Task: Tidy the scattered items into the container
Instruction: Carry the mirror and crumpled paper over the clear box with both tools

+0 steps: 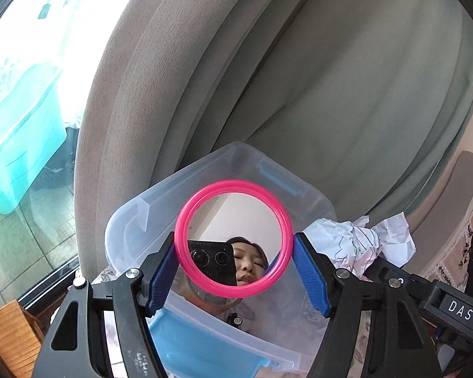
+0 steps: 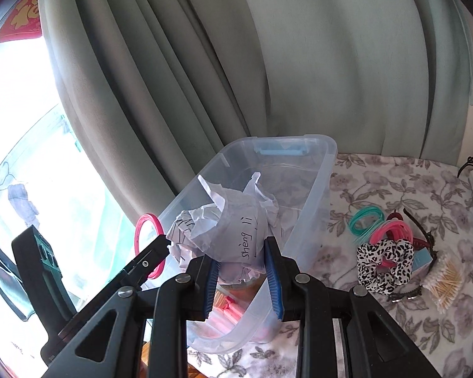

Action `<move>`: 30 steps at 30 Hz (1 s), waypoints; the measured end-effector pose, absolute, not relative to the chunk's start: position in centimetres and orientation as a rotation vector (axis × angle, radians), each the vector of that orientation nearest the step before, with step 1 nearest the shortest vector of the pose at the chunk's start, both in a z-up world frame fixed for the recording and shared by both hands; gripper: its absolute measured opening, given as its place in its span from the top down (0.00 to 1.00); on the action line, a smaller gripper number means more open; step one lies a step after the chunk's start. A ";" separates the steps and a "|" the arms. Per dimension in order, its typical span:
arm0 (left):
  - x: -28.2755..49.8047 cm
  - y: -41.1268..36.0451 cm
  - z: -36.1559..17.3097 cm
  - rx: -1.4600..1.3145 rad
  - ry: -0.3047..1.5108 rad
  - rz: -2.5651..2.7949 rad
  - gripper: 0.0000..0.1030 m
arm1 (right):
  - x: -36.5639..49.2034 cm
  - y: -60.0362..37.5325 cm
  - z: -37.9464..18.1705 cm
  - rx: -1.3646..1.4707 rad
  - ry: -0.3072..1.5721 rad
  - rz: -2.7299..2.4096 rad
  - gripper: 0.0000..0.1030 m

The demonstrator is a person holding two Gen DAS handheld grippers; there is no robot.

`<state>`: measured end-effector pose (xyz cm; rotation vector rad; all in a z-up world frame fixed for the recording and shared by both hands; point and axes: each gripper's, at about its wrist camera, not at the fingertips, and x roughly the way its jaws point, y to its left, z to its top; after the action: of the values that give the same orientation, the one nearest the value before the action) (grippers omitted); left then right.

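My left gripper point(image 1: 234, 245) is shut on a round pink-rimmed mirror point(image 1: 233, 239) and holds it upright over the clear plastic container point(image 1: 160, 195). The mirror also shows edge-on in the right wrist view point(image 2: 148, 245). My right gripper point(image 2: 241, 252) is shut on a crumpled ball of white paper point(image 2: 224, 230) with handwriting, held over the container's point(image 2: 318, 189) near end. The paper shows in the left wrist view point(image 1: 359, 242) to the right of the mirror. Some items lie inside the container, blurred through its wall.
On the floral tablecloth point(image 2: 394, 182) right of the container lie teal rings point(image 2: 365, 220), pink rings point(image 2: 391, 231), a leopard-print scrunchie point(image 2: 383, 264), cotton swabs point(image 2: 441, 283) and dark hair clips point(image 2: 419, 226). Grey curtains point(image 2: 268, 63) hang close behind. A window point(image 1: 25, 94) is at left.
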<state>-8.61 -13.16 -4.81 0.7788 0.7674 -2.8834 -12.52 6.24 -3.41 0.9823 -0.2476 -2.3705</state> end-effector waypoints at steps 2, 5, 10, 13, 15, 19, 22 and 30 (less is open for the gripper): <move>-8.7 -13.2 -4.8 0.773 0.755 -2.886 0.30 | -12.8 6.1 -3.8 0.993 -0.247 -2.364 0.71; -8.8 -13.1 -4.8 0.768 0.739 -2.891 0.30 | -13.1 5.9 -4.0 0.988 -0.246 -2.356 0.71; -8.9 -13.0 -4.9 0.764 0.719 -2.897 0.30 | -13.4 5.7 -4.2 0.989 -0.248 -2.343 0.71; -8.9 -12.9 -4.9 0.762 0.704 -2.899 0.30 | -13.4 5.7 -4.3 0.990 -0.250 -2.334 0.70; -8.9 -12.9 -4.9 0.762 0.702 -2.899 0.30 | -13.5 5.6 -4.3 0.989 -0.248 -2.330 0.69; -8.8 -12.9 -4.9 0.762 0.704 -2.898 0.30 | -13.4 5.5 -4.3 0.987 -0.247 -2.324 0.69; -8.7 -13.0 -5.0 0.764 0.707 -2.897 0.30 | -13.3 5.4 -4.2 0.986 -0.245 -2.317 0.68; -8.3 -13.1 -5.1 0.767 0.721 -2.896 0.30 | -13.0 5.0 -4.1 0.993 -0.219 -2.305 0.64</move>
<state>-8.28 -13.11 -5.07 0.7667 0.7206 -2.8960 -13.02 4.98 -4.07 0.9926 -0.2191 -2.3050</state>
